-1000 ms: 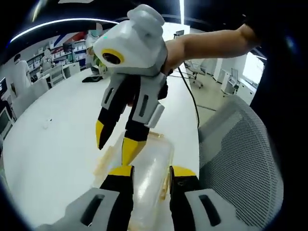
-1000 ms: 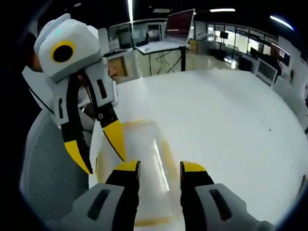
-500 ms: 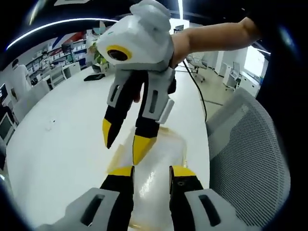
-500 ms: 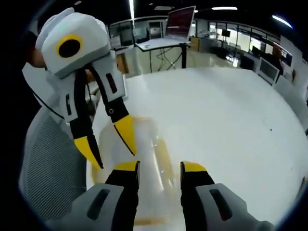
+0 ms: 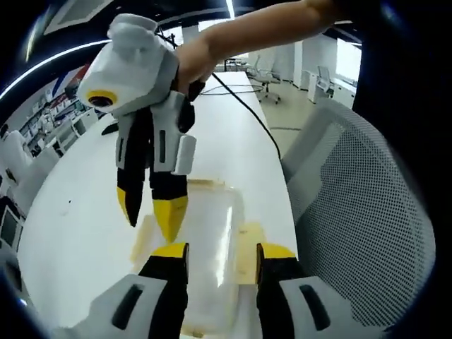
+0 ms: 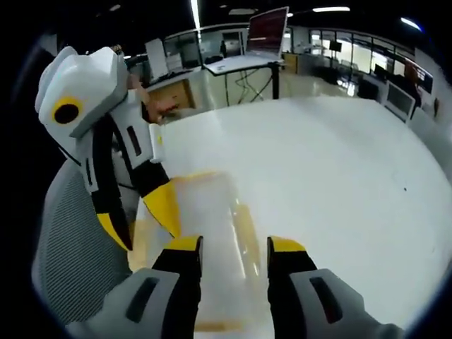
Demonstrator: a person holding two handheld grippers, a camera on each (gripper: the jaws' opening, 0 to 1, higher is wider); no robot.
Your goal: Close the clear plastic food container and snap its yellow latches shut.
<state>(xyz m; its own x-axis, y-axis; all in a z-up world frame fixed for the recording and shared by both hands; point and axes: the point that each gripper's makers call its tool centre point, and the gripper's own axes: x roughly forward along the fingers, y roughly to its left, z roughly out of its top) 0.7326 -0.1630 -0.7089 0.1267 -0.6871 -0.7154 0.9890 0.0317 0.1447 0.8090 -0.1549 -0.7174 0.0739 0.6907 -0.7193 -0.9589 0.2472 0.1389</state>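
Observation:
The clear plastic container (image 5: 209, 233) lies on the white table (image 5: 78, 212) with its lid down and pale yellow latches (image 5: 248, 240) along its edges. The same container (image 6: 208, 212) shows a yellow latch strip (image 6: 247, 233) on its right side. My left gripper (image 5: 222, 254) hovers open over the container's near end. My right gripper (image 5: 148, 210), held by a bare arm, points down at the container's left edge, open with nothing in it. In the right gripper view my right gripper (image 6: 235, 246) is open above the lid, and my left gripper (image 6: 138, 220) hangs open at the container's left side.
A grey mesh office chair (image 5: 353, 212) stands close against the table edge beside the container, also seen as the chair (image 6: 63, 247). A black cable (image 5: 244, 99) runs across the table. A laptop (image 6: 265, 32) sits on a far desk. Wide bare tabletop (image 6: 339, 176) lies beyond.
Both views have swung. The right gripper has shifted from over the lid's middle towards the container's left edge. The left gripper sits lower and further left in the right gripper view.

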